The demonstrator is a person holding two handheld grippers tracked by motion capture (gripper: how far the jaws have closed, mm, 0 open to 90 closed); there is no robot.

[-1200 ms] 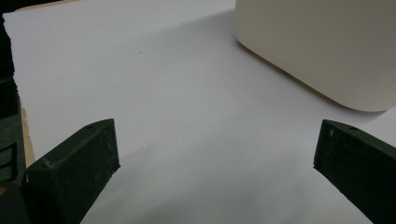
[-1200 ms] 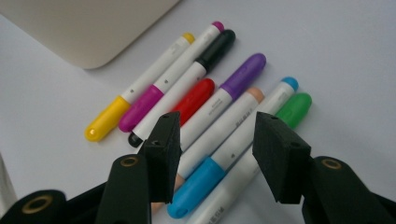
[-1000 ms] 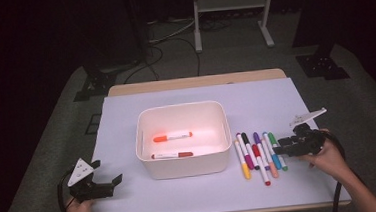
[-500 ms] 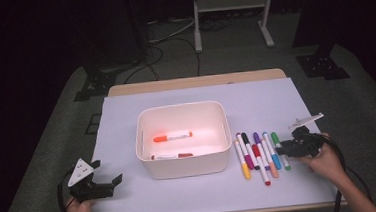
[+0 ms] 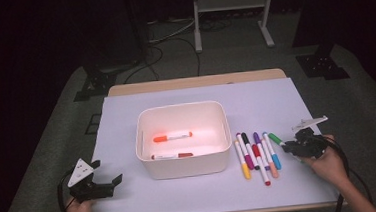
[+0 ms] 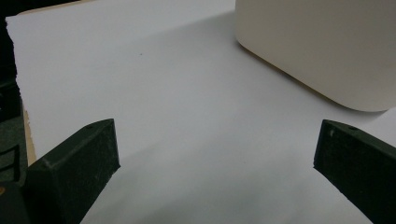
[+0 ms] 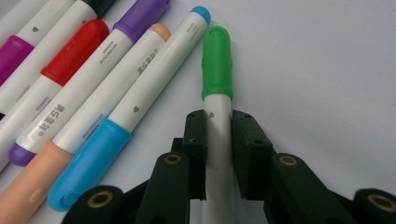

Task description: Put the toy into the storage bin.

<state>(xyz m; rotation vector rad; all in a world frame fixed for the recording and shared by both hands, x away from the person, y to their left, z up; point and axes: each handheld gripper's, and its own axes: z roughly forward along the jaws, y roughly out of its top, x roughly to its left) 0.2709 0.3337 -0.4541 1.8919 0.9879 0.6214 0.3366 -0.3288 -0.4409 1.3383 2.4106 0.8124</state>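
A row of several coloured markers (image 5: pixel 255 154) lies on the white sheet right of the cream bin (image 5: pixel 181 106). The green marker (image 5: pixel 275 139) is the rightmost one. My right gripper (image 5: pixel 289 147) has just been closing, and its pads now press on the white barrel of the green marker (image 7: pixel 217 60), which still lies on the sheet. The right gripper (image 7: pixel 218 122) grips just behind the green cap. An orange marker (image 5: pixel 172 136) and a red marker (image 5: pixel 172 155) lie inside the bin. My left gripper (image 5: pixel 106 174) rests open near the front left corner, with nothing between its jaws (image 6: pixel 217 140).
The bin's wall (image 6: pixel 322 46) stands ahead and to the right of the left gripper. A blue marker (image 7: pixel 140 112) lies right beside the green one. The white sheet (image 5: pixel 126 110) covers the table; its front edge is close to both hands.
The right gripper has dipped slightly toward the green marker's end and its jaws have come together on it. The left hand has stayed put.
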